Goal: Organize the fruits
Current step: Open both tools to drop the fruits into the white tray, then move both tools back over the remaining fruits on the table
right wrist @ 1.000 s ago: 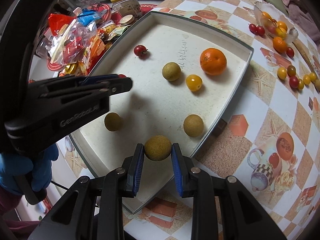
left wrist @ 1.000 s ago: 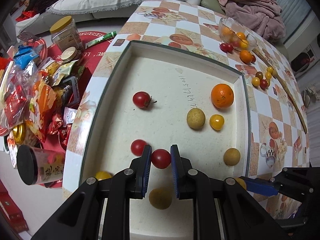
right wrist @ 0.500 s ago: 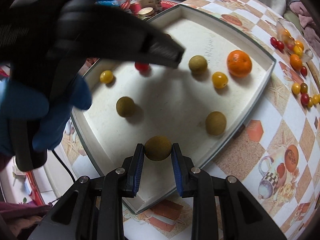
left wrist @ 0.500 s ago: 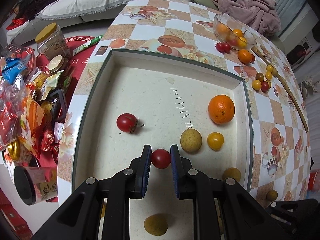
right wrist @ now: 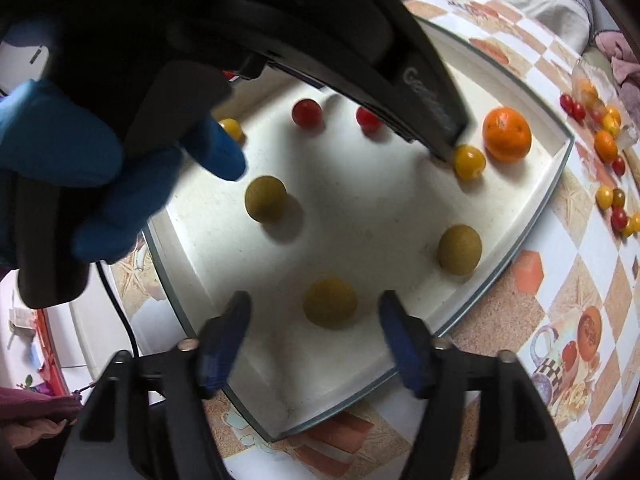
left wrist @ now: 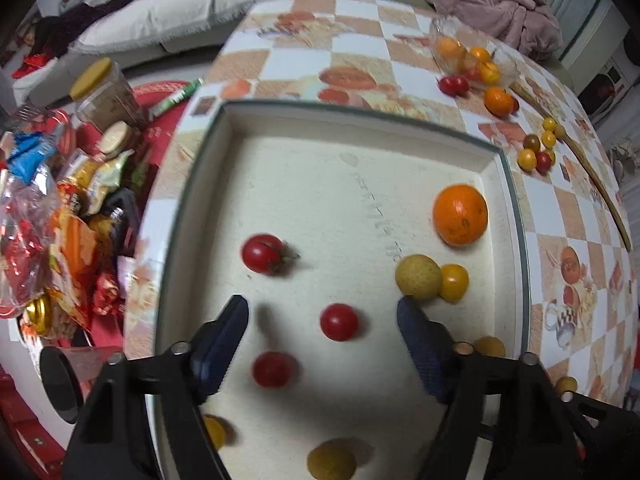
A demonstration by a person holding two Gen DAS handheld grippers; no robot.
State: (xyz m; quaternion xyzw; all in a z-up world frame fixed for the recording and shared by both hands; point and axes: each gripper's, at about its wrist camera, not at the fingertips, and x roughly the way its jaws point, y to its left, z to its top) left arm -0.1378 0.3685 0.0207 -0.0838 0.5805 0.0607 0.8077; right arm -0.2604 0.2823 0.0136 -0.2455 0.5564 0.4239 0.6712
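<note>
We've just been opening both tongs: left tongs [left wrist: 322, 312] spread wide around a loose red tomato [left wrist: 339, 322], right tongs [right wrist: 314, 310] wide around a brownish fruit [right wrist: 329, 302], both sitting in the tray [left wrist: 208, 184].

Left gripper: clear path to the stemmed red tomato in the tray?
Probably yes. The left gripper is open over the tray, and the stemmed red tomato sits just ahead of its left finger with bare tray between.

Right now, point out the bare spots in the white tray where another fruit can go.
The far half of the white tray is bare, from the back wall down to the stemmed red tomato and the orange. The middle is also free. The near end is crowded with two red tomatoes and brown-yellow fruits.
</note>
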